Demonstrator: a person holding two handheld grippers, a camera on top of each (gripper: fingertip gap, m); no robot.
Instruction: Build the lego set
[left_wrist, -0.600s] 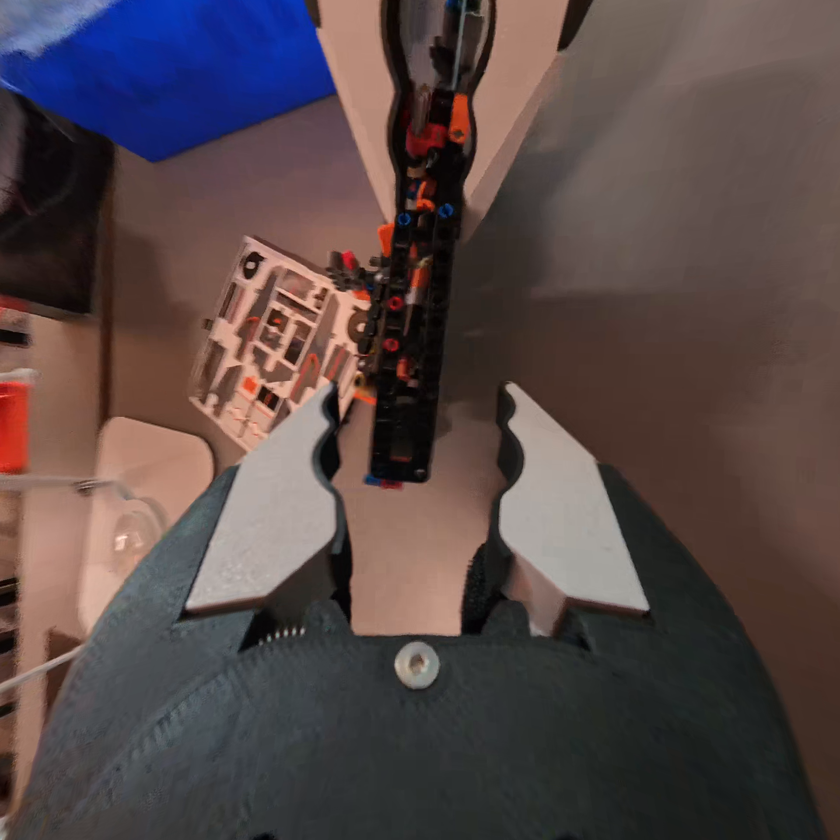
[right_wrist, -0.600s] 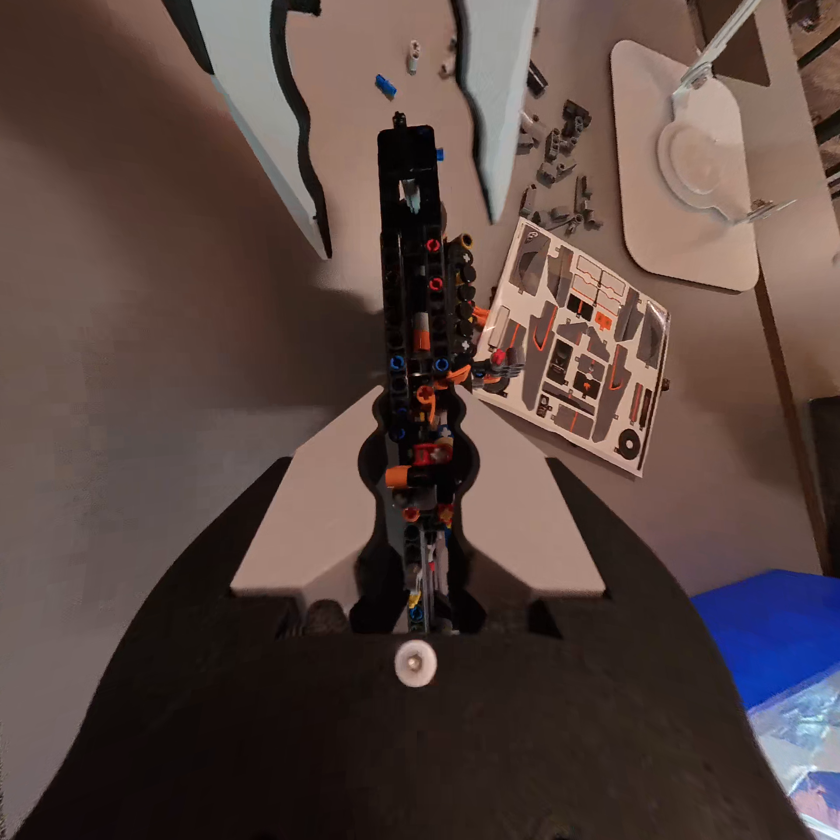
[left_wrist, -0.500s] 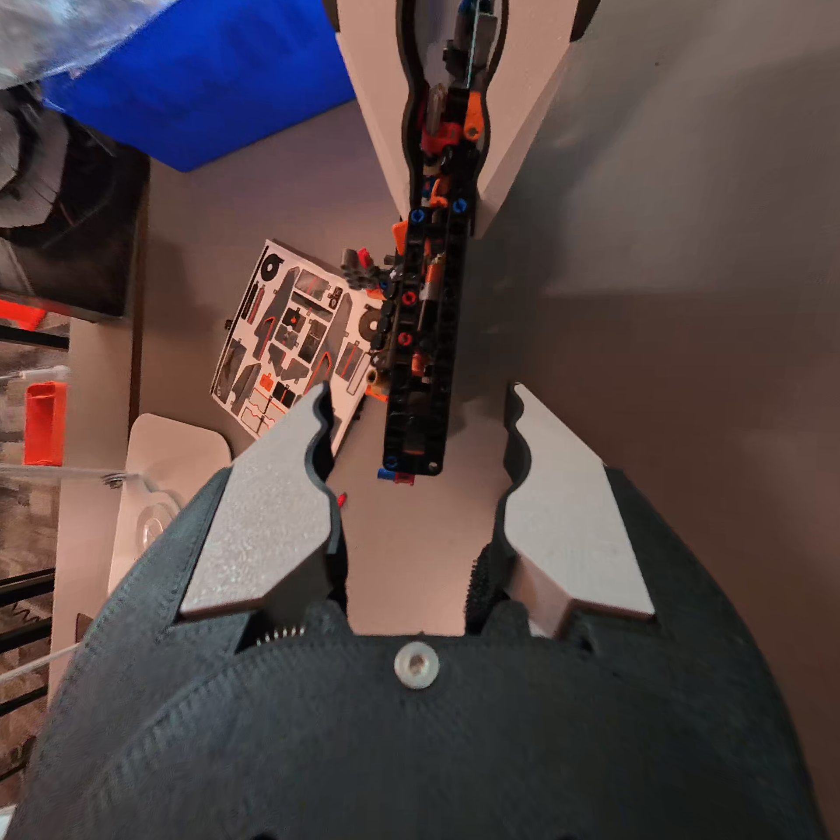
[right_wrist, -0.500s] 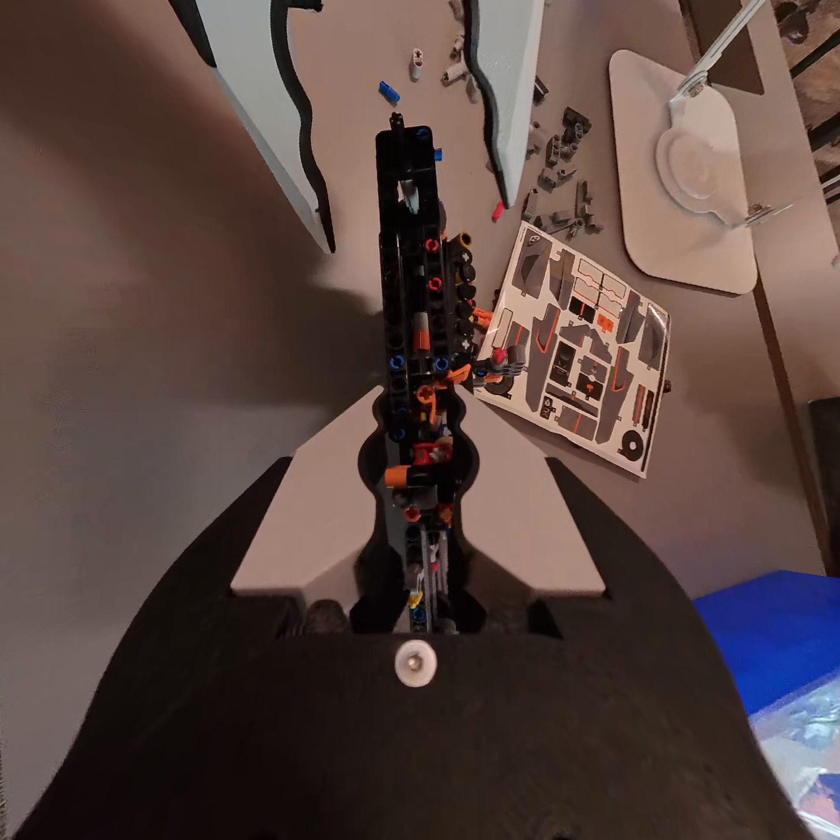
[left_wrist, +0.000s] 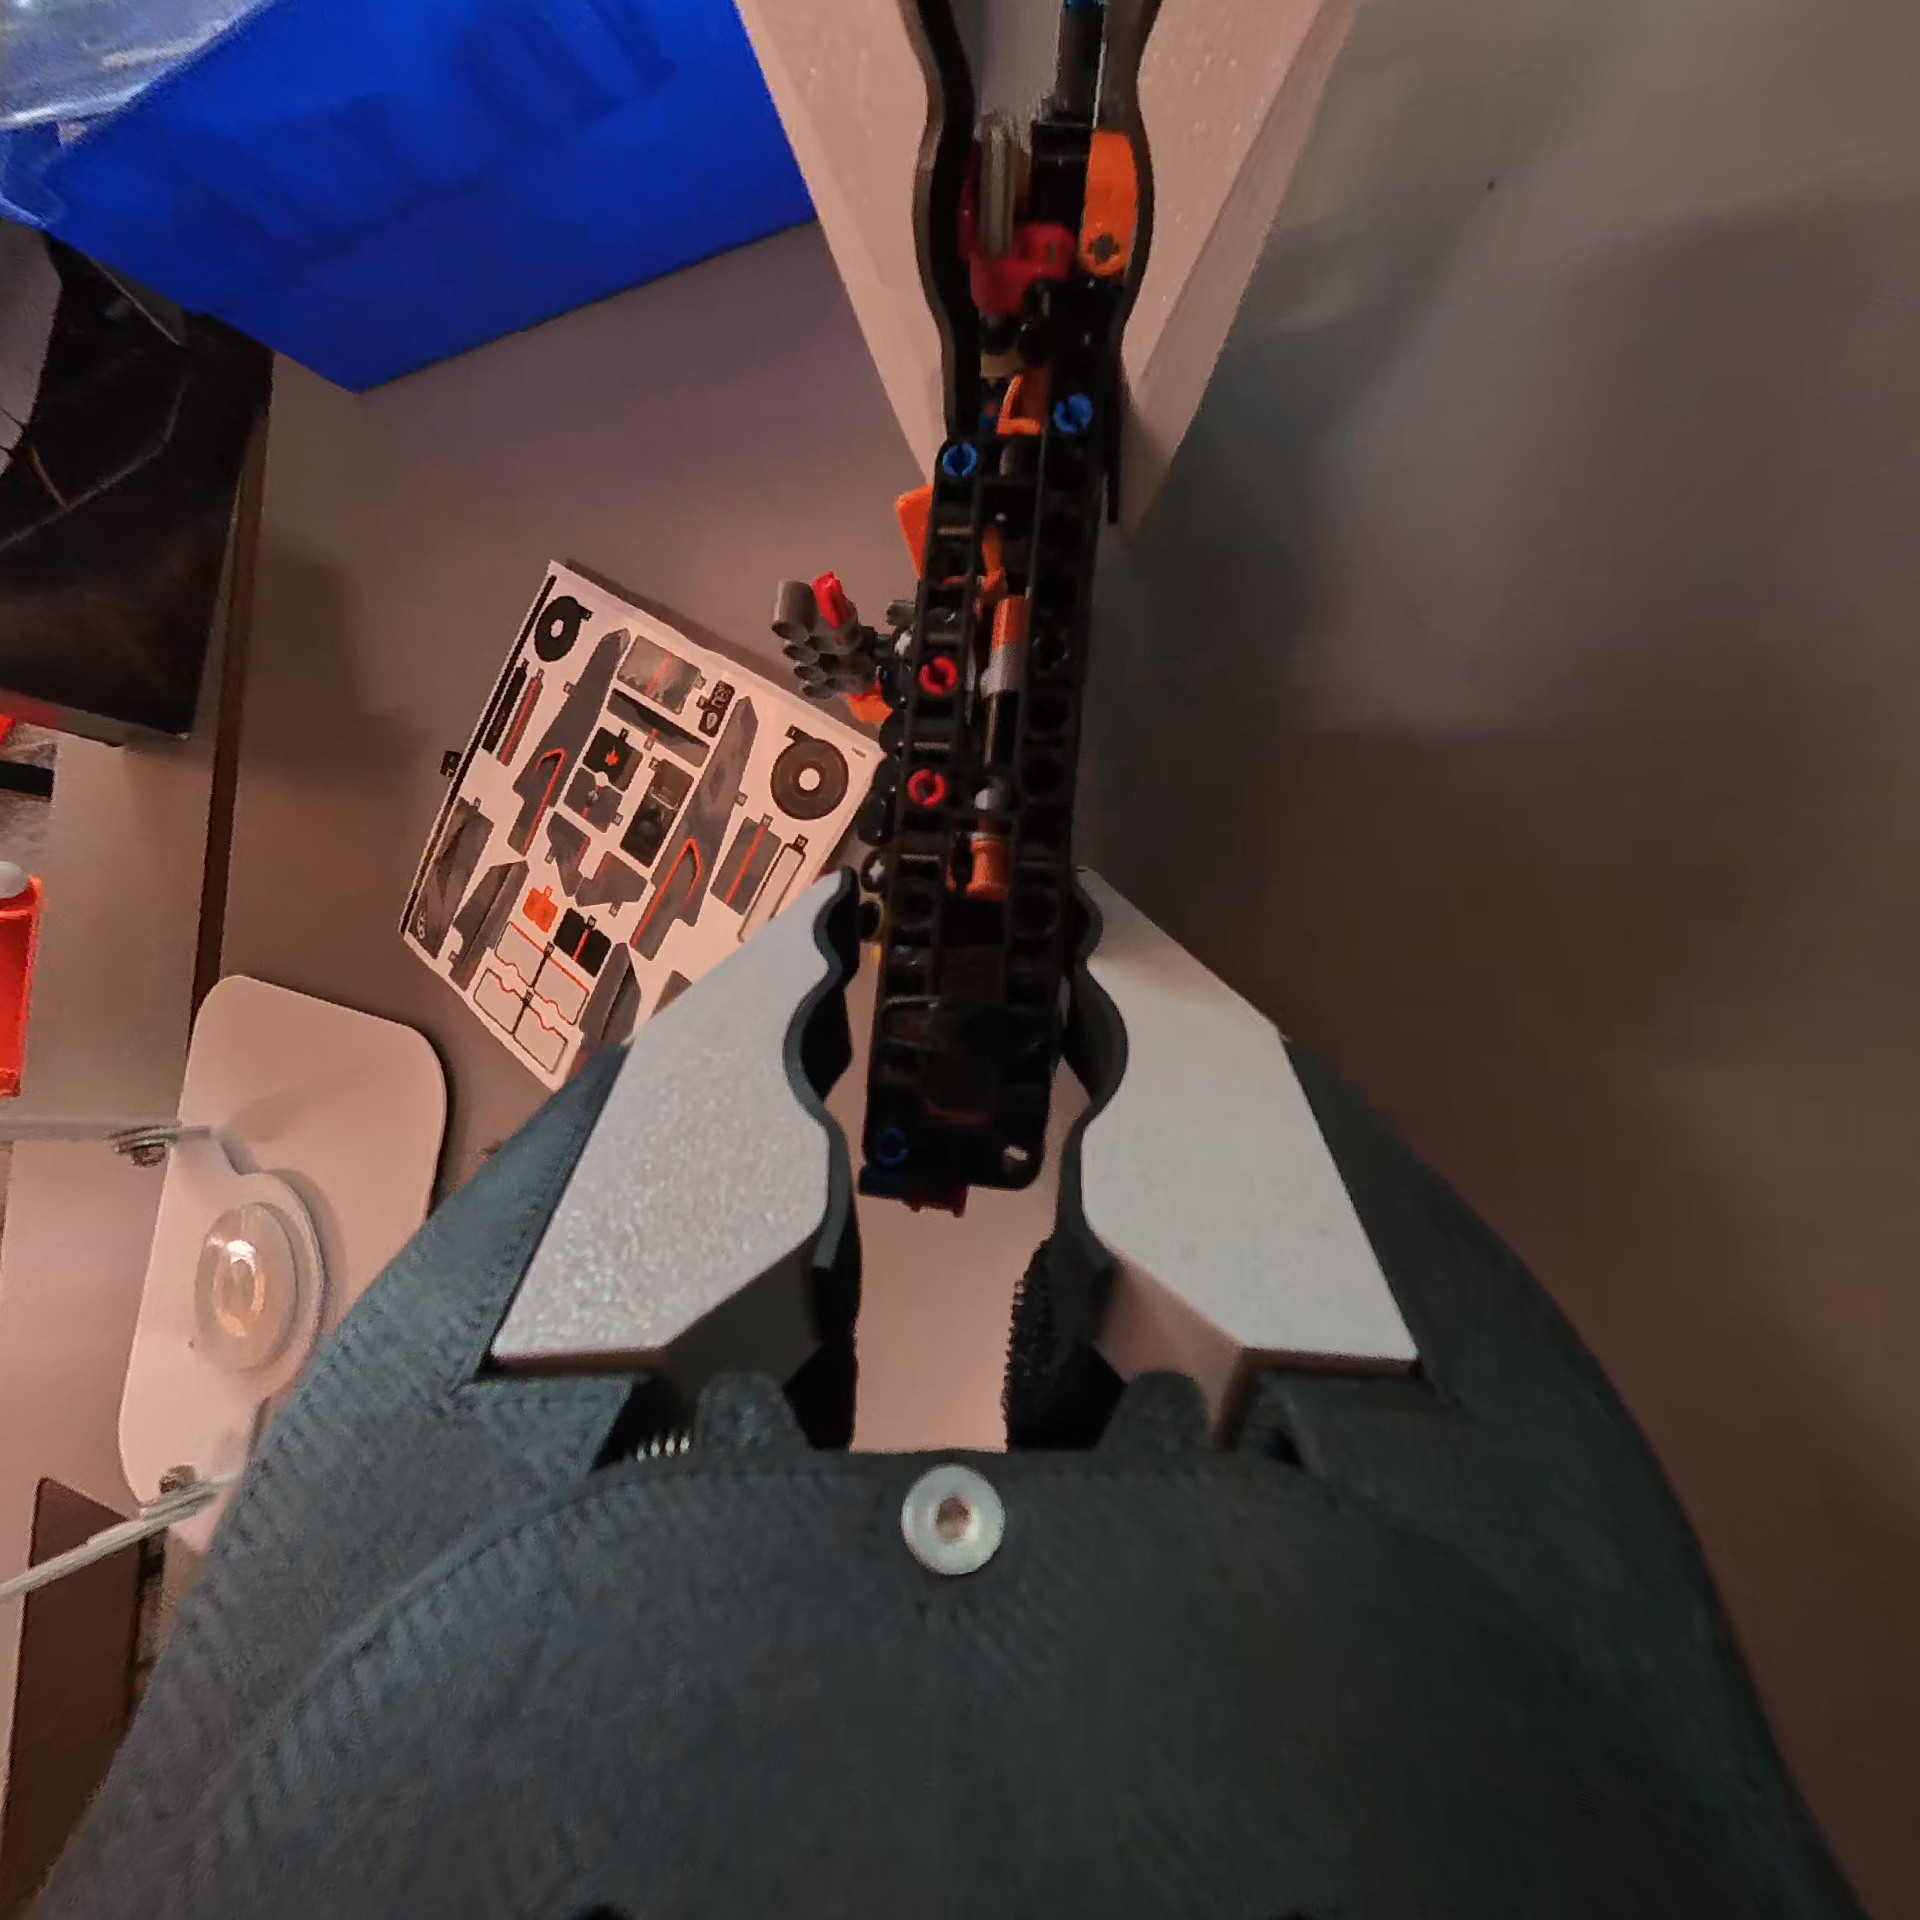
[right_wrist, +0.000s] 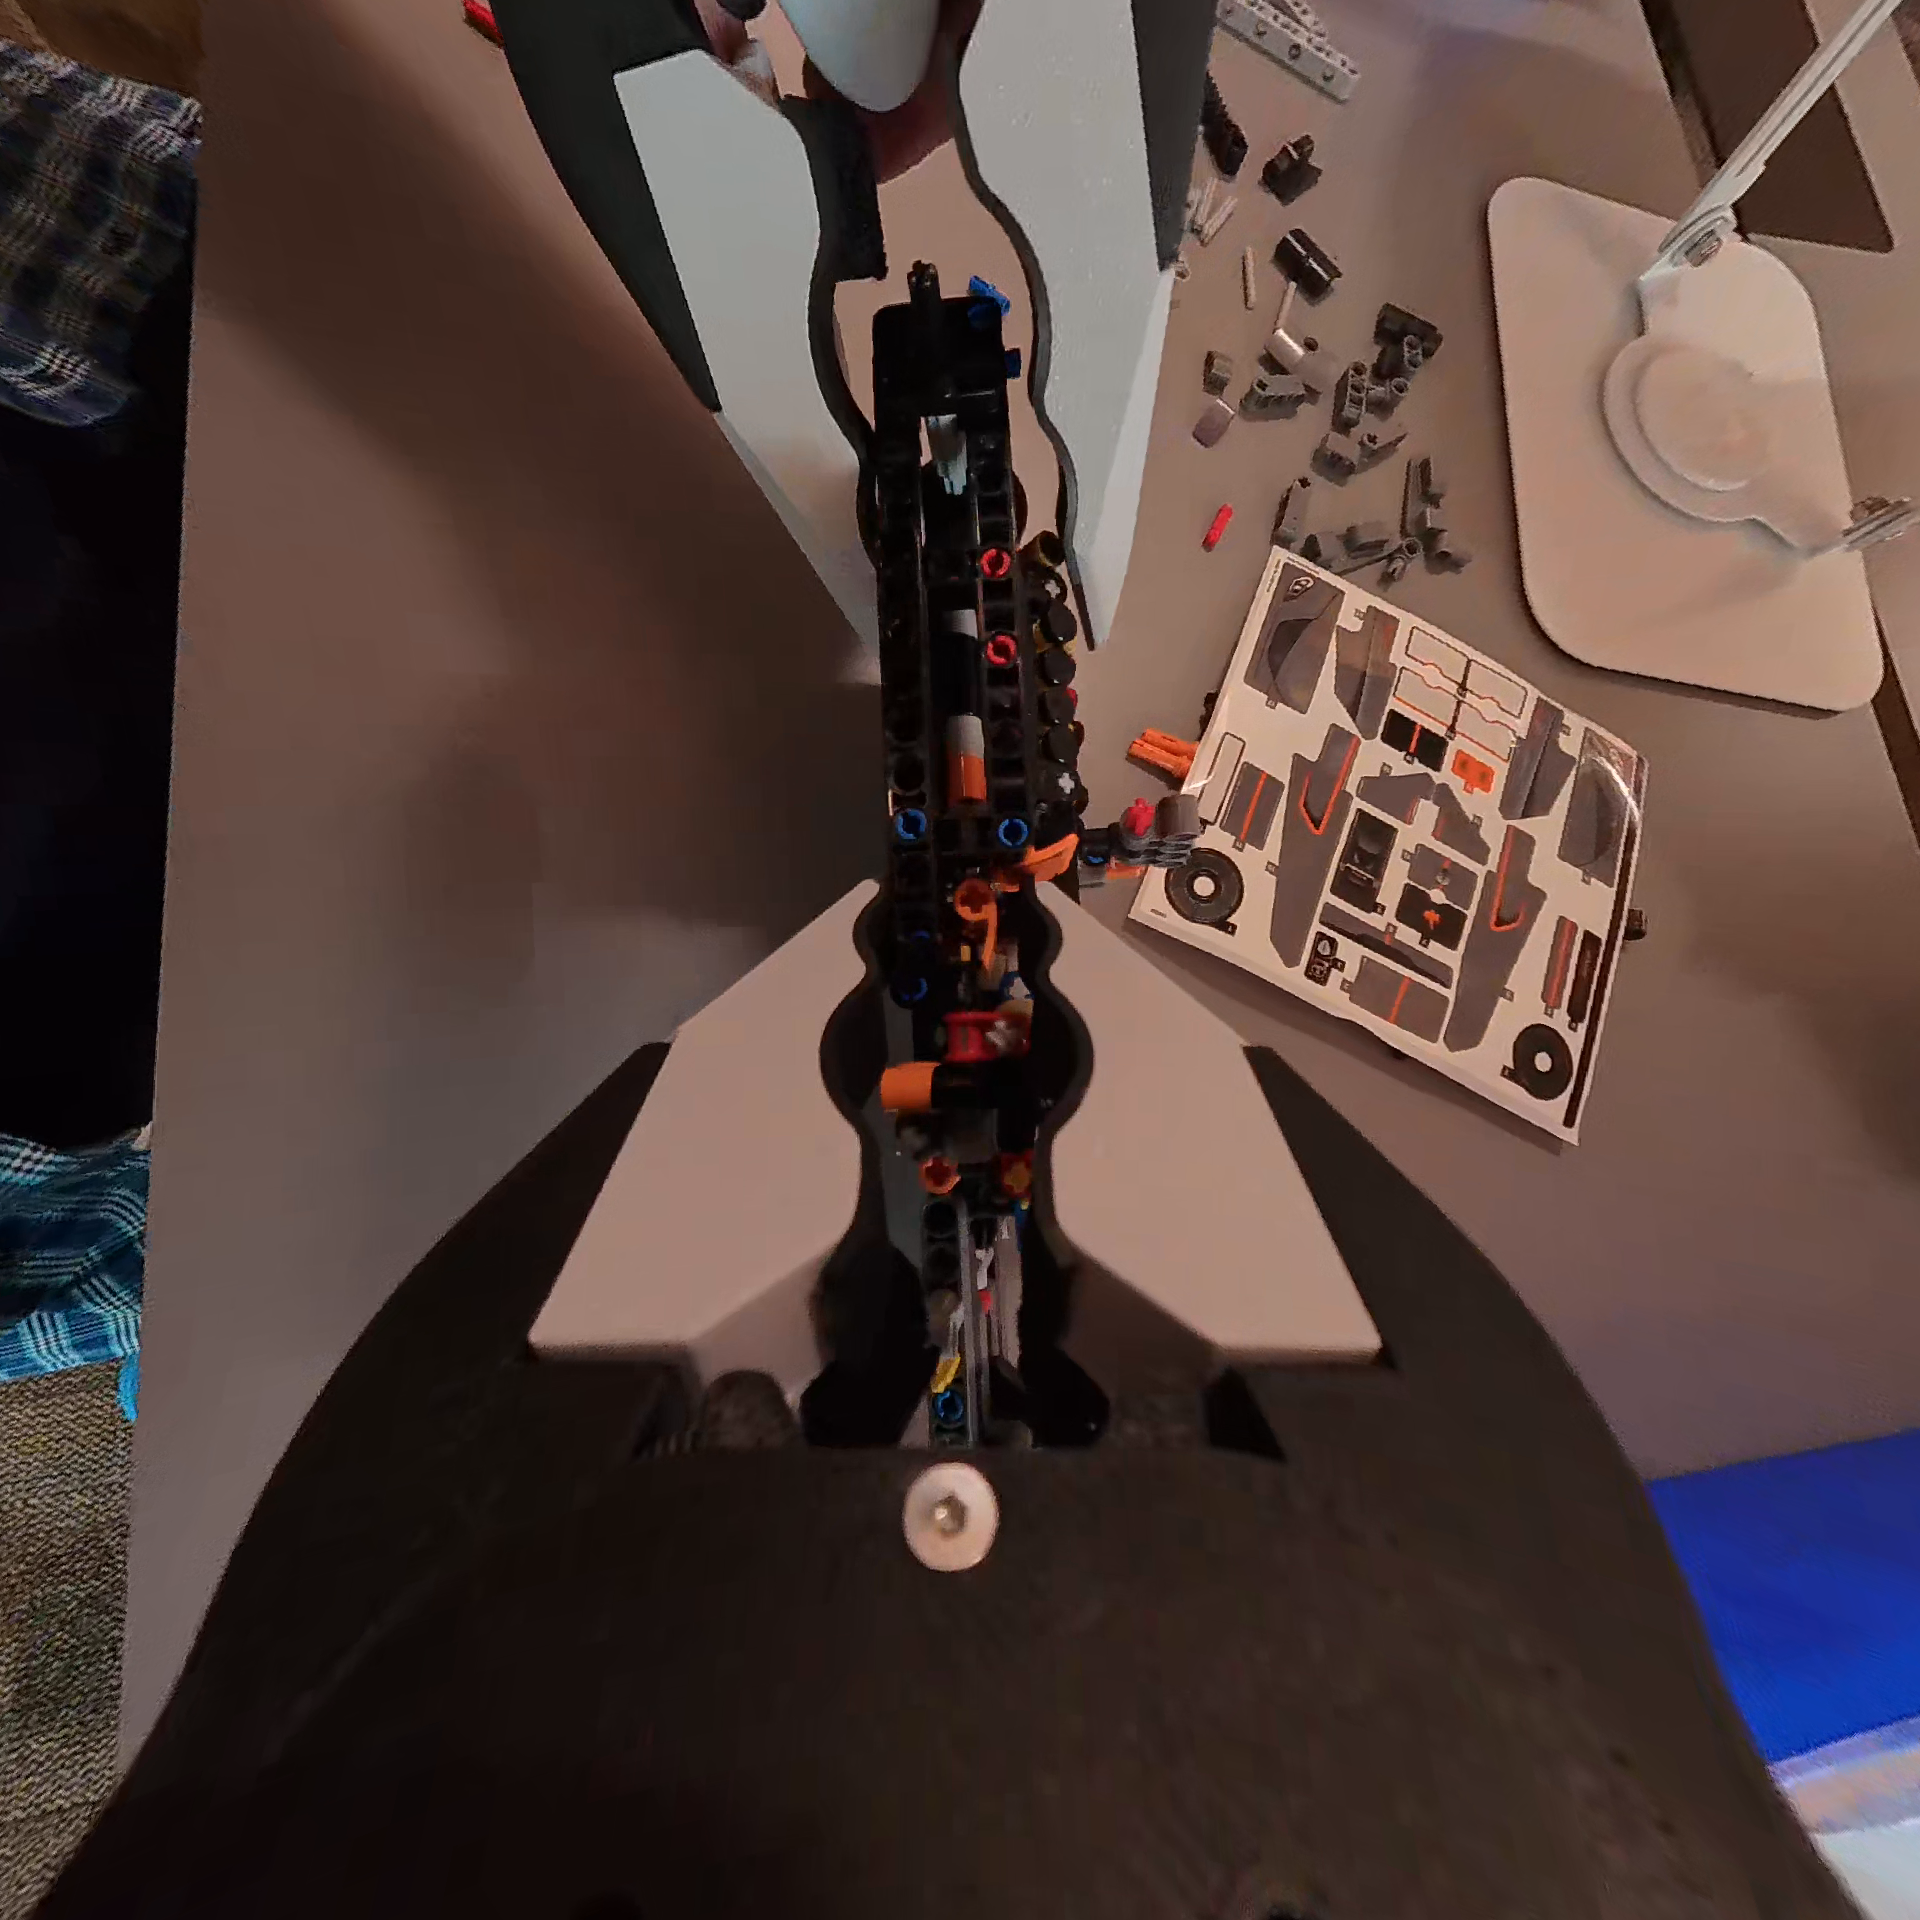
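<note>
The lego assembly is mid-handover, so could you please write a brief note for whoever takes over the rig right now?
Right gripper: shut on one end of the long black lego assembly, held above the table.
Left gripper: open, fingers either side of the assembly's free end, not clamped.
Sticker sheet and loose grey parts lie on the table beside it.
Done: the beam frame with its pins is assembled.
Left: probably close the left gripper to steady it, then add the loose parts and stickers.
</note>
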